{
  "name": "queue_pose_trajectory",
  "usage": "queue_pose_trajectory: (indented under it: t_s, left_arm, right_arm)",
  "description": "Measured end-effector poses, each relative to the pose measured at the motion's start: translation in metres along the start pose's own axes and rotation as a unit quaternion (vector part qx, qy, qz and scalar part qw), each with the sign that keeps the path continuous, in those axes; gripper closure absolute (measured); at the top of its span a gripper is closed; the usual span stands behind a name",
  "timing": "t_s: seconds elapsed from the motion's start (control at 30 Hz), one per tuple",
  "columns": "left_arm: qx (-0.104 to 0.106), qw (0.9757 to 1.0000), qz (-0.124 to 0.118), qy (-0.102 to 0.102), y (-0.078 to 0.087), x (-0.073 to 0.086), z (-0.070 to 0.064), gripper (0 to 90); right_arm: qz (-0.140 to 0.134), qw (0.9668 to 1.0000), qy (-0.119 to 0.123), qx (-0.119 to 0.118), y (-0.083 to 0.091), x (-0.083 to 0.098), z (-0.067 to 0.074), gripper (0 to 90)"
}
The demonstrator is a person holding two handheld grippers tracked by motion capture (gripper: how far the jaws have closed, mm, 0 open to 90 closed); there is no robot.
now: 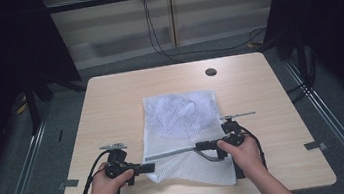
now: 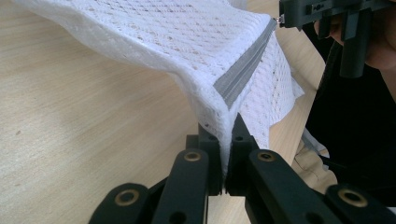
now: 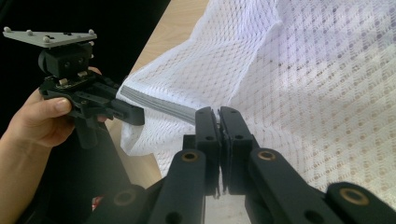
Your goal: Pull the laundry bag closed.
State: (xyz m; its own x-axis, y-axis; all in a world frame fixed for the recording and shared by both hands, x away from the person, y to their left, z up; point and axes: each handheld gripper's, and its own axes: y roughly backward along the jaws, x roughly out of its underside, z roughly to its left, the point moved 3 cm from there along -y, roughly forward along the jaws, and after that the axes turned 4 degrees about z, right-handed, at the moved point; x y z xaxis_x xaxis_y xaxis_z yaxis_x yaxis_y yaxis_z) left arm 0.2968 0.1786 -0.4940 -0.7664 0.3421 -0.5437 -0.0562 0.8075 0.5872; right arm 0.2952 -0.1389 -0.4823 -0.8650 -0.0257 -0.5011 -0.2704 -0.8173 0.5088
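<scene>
Nearest you, along the counter's (image 1: 109,92) near edge, your two hands bear the grippers, and both sets of fingers are clamped on the white mesh bag (image 1: 184,125). Your left gripper (image 1: 150,168) pinches the bag's near left corner, right where the grey zipper strip (image 1: 167,154) ends; in the left gripper view the fingers (image 2: 210,140) are shut tight on the mesh (image 2: 187,46) with the strip (image 2: 243,77) running away from them. Your right gripper (image 1: 199,146) has closed on the same strip farther along, seemingly at the zipper pull, though the pull itself is too small to make out; the right gripper view shows its fingers (image 3: 208,123) pressed together over the grey band (image 3: 159,105).

Most of the bag lies flat in the middle of the counter, slightly toward the near edge, with its near left corner lifted and the strip taut between your grippers.

By the look of it, you are working the zipper. Next, hold the left corner steady as the anchor and draw the right gripper along the strip's line, keeping the mesh from bunching under the slider.
</scene>
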Motion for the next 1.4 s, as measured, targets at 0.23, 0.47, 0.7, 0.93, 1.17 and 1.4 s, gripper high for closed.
queue_pose_trajectory:
  t_s: [0.23,0.47,0.7,0.93,1.17,1.4]
  left_arm:
    - [0.002,1.0,0.001,-0.001,0.0,0.0,0.0,88.4]
    - [0.002,1.0,0.001,-0.004,-0.001,0.0,0.0,88.4]
    - [0.0,1.0,0.002,-0.005,-0.001,0.0,0.0,88.4]
    - [0.001,1.0,0.002,-0.001,0.001,0.001,0.001,88.4]
    - [0.002,1.0,0.001,0.0,0.001,0.001,0.0,88.4]
    - [-0.001,1.0,0.003,-0.004,0.001,0.001,0.001,88.4]
  right_arm:
    - [0.0,1.0,-0.005,-0.002,0.002,0.001,-0.001,86.8]
    - [0.0,1.0,-0.004,0.0,0.004,0.001,-0.003,86.9]
    - [0.002,1.0,-0.002,0.001,0.004,0.001,-0.003,86.9]
    - [-0.001,1.0,-0.006,0.005,0.008,0.002,-0.007,86.9]
    - [-0.002,1.0,-0.006,0.008,0.01,0.002,-0.009,86.8]
    - [-0.004,0.9999,-0.003,0.013,0.013,0.003,-0.011,86.8]
